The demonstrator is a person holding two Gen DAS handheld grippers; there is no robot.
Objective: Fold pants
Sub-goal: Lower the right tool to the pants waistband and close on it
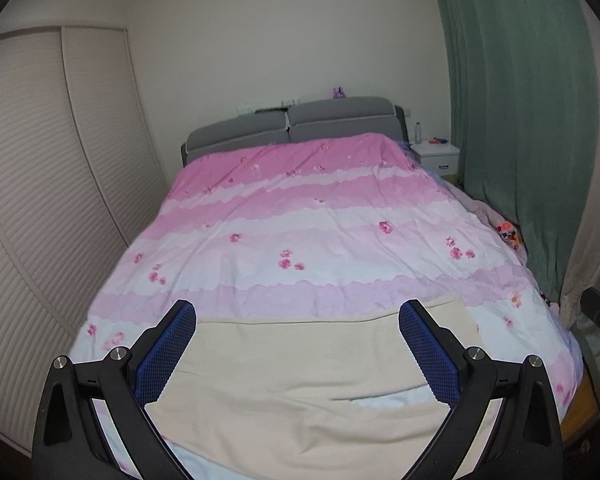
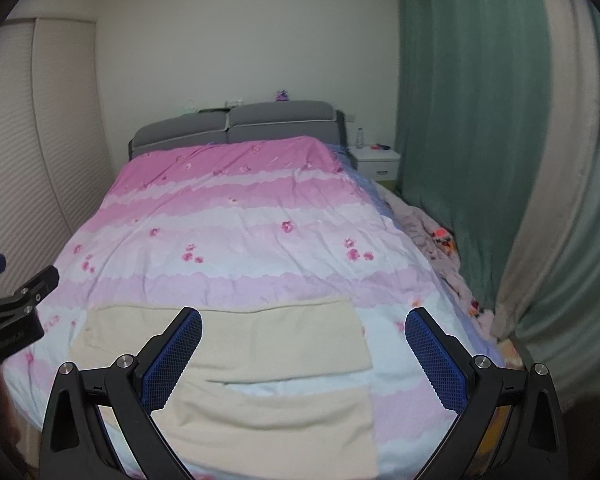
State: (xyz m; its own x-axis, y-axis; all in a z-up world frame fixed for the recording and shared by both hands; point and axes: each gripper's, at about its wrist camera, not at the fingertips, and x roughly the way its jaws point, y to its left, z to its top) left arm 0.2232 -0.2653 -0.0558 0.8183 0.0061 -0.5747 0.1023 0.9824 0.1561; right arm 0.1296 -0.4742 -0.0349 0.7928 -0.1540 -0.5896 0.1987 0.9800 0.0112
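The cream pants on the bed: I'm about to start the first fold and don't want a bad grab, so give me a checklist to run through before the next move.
1. Pants lie spread on the quilt, both legs visible with a gap between them: ok.
2. Left gripper open and empty: ok.
3. Right gripper open and empty: ok.
4. Either gripper touching the fabric: not ok, both hover above it.
5. Fabric smooth: not ok, the near leg shows wrinkles.
6. Which end holds the waistband: cannot tell.
7. Nothing lying on the pants: ok.
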